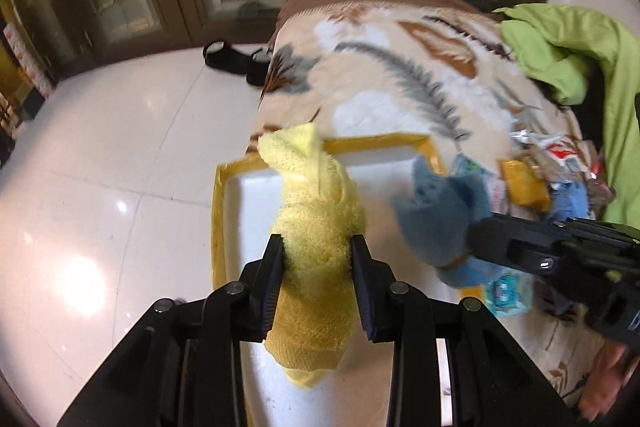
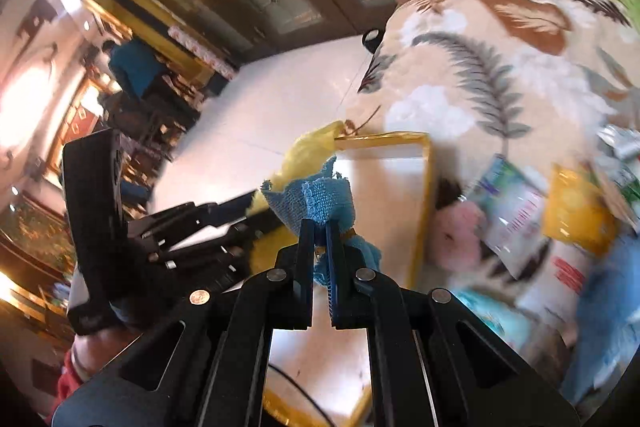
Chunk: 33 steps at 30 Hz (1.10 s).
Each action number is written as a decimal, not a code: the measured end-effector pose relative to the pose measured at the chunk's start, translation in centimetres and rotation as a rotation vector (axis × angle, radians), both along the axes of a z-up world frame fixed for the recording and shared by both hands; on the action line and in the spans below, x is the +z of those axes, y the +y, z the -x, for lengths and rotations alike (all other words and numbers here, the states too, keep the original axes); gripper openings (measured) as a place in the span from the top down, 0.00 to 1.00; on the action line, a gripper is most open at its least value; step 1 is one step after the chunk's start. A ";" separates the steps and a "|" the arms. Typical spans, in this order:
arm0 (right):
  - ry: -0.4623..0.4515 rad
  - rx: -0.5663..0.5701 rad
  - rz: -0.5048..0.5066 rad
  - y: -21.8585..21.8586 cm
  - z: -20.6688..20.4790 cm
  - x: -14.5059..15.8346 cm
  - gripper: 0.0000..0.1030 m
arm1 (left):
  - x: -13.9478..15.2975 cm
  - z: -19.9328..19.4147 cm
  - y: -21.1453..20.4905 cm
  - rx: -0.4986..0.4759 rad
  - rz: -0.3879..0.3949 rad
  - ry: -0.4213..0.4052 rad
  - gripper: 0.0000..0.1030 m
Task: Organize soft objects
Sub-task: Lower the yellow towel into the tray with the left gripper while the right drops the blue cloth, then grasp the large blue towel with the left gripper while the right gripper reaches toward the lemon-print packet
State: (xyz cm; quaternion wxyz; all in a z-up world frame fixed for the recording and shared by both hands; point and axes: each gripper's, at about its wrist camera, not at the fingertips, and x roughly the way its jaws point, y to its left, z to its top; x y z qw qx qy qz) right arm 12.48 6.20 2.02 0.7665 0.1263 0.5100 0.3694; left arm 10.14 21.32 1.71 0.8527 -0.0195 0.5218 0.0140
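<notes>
A: Left claw (image 1: pixel 318 247) clamps a rolled yellow towel (image 1: pixel 314 227) at mid-length, jaws narrowed onto the terry w/ no gap at the pads. Towel hangs over the white tray w/ yellow rim (image 1: pixel 218 211), which lies on the bed's feather-print blanket (image 1: pixel 400 67).

B: And the right claw (image 2: pixel 318 227)?

A: Pinched fully together on a blue cloth (image 2: pixel 316 197); only a thin fold sits betw. the fingers, the rest fans out ahead. It is held over the tray's near-right side (both views are motion-blurred, so exact height above the tray floor can't be told).

B: Risks from here?

A: Three, as judged. (1) Blue cloth is held by a small fold; a quick swing could pull it free, dropping it on the clutter of packets (image 2: pixel 516 211) beside the tray. (2) Yellow roll is loose at both ends; letting go from high up would prob. let it unroll or drape over the rim instead of lying flat inside. (3) Both claws are near each other over one tray; lowering together could knock fingers or tangle the two cloths.

B: Other soft items?

A: Green fabric (image 1: pixel 560 39) lies at the bed's far right, a pink soft item (image 2: pixel 460 231) just beside the tray; neither is touched.
</notes>
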 end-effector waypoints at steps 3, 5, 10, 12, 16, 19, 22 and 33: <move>-0.003 0.016 0.069 2.6 -0.8 -1.7 0.95 | -1.5 -0.3 0.6 0.024 -0.026 0.016 0.68; 0.006 0.019 0.104 3.6 -1.2 -2.8 0.95 | -2.3 -0.4 1.1 0.044 -0.031 0.026 0.63; -0.010 0.014 0.170 4.3 -1.6 -4.7 0.95 | -2.9 0.0 1.5 0.087 -0.059 0.015 0.44; -0.005 0.015 0.181 4.4 -1.6 -5.2 0.95 | -3.1 0.0 1.8 0.106 -0.070 0.028 0.36; 0.058 0.028 0.163 4.4 -1.8 -6.2 0.94 | -3.4 0.4 1.8 0.133 -0.087 0.056 0.36; 0.044 0.029 0.140 4.1 -1.6 -5.9 0.81 | -3.1 1.0 1.7 0.159 -0.107 0.058 0.36; 0.024 0.016 0.075 3.4 -1.1 -4.5 0.58 | -1.9 2.3 1.6 0.159 -0.114 0.004 0.36; -0.020 -0.031 0.025 -1.9 1.6 -1.2 0.58 | 1.9 4.5 -1.0 0.103 -0.098 -0.081 0.36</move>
